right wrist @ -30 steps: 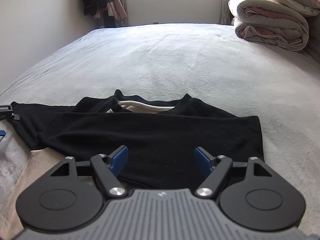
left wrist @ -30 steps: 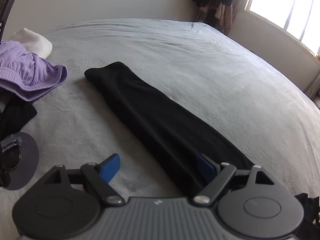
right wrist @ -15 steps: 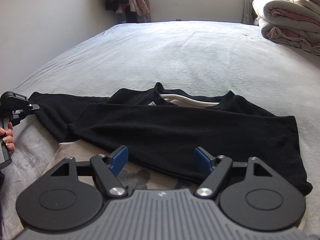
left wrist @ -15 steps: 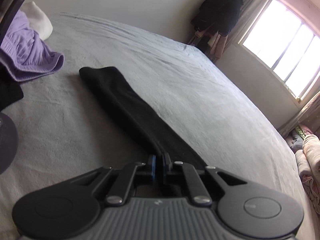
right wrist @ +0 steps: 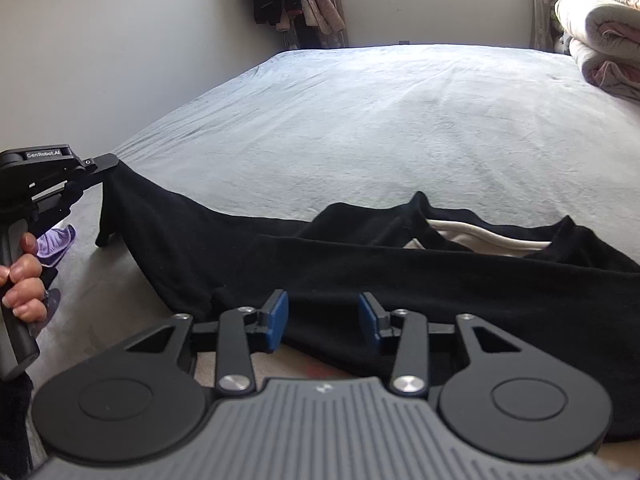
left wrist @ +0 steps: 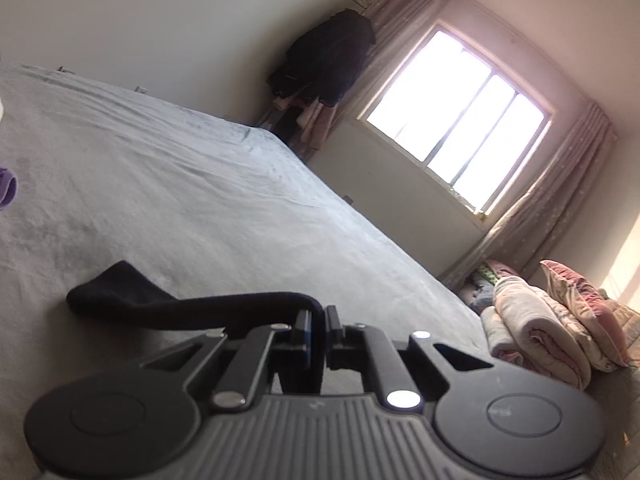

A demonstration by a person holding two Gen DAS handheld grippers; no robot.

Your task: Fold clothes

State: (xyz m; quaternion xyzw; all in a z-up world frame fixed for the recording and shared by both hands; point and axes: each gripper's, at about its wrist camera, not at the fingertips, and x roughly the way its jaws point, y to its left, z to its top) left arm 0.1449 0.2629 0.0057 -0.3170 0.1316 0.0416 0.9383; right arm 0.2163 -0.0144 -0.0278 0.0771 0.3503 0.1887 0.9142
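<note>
Jaws of the left gripper (left wrist: 316,318), pressed on the black sleeve (right wrist: 168,220), now lift it off the bed (right wrist: 380,120) to fold inward; right gripper (right wrist: 322,316) jaws stay spread.

- the left gripper (left wrist: 318,322), open a second ago around the black sleeve (left wrist: 192,304), is now clamped on it; the closing already shows half a second back.
- the sleeve, earlier flat on the grey bed (left wrist: 200,200), is now lifted at the pinched spot, and its cuff droops toward 9 o'clock in the left wrist view.
- the left wrist view tilts up: the window (left wrist: 456,148) and the folded quilts (left wrist: 560,332) come in at 1 and 4 o'clock, and the purple garment (left wrist: 6,190) slips to the 9 o'clock edge.
- in the right wrist view the left gripper (right wrist: 108,162) rises at 9 o'clock, pulling the sleeve (right wrist: 168,224) taut off the bed.
- the right gripper (right wrist: 323,320) shifts along the black shirt (right wrist: 440,280), its fingers as wide apart as before.
</note>
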